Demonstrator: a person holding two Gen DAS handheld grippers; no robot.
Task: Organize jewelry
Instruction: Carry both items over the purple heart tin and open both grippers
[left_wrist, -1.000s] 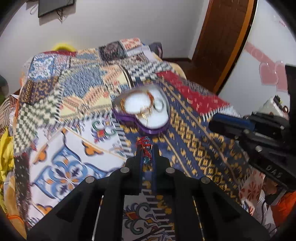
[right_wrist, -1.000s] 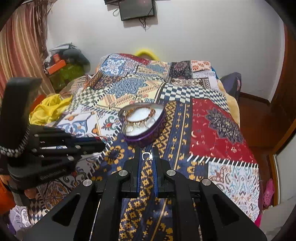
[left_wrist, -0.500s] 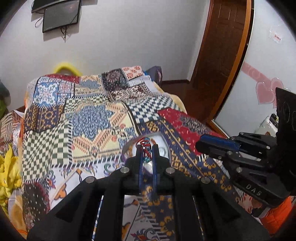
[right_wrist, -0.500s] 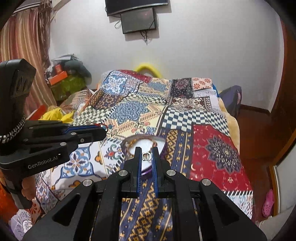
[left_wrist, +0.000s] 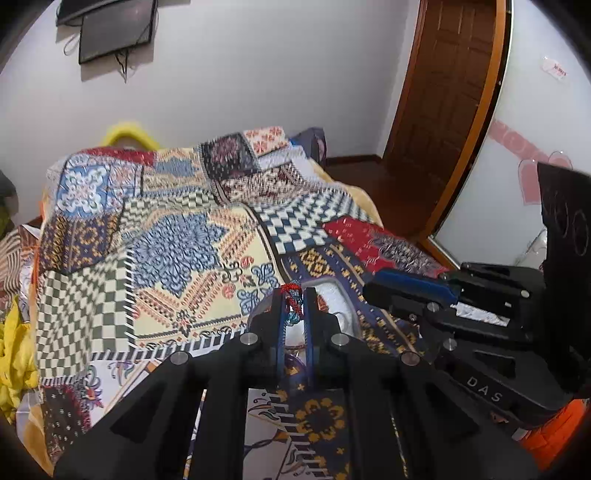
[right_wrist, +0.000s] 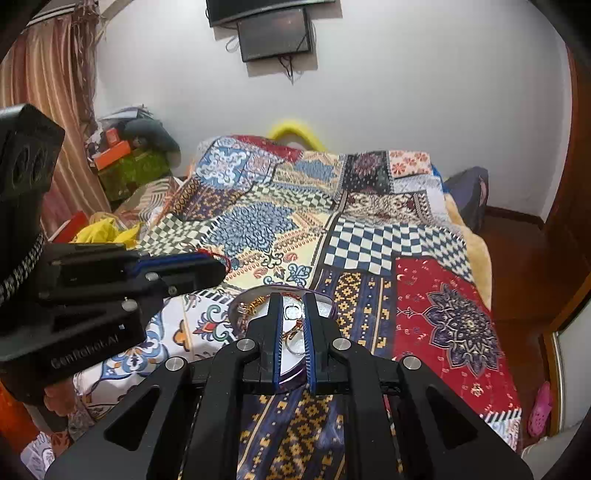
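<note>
left black gripper (left_wrist: 294, 295) pinches a red and teal beaded bracelet (left_wrist: 293, 300), frame centre. right black gripper (right_wrist: 293, 306) clamps a small silver ring (right_wrist: 293, 312) over the purple heart-shaped jewelry box (right_wrist: 236, 306), lower centre, on the patchwork bedspread (right_wrist: 369, 236).

Both views are evenly and fairly brightly lit by soft indoor light, with no lamp in sight. The white wall (right_wrist: 424, 96) looks flat and pale, and the wall-mounted screen (right_wrist: 275, 35) throws a faint shadow on it. Fisheye distortion bends the door frame (left_wrist: 476, 110) into a curve, and black vignetting fills every corner. The patterned bedspread (right_wrist: 373, 243) is a little soft in detail. The black bodies of the left claw (left_wrist: 294, 308) and right claw (right_wrist: 293, 314) stay dark, bearing only dull sheen
</note>
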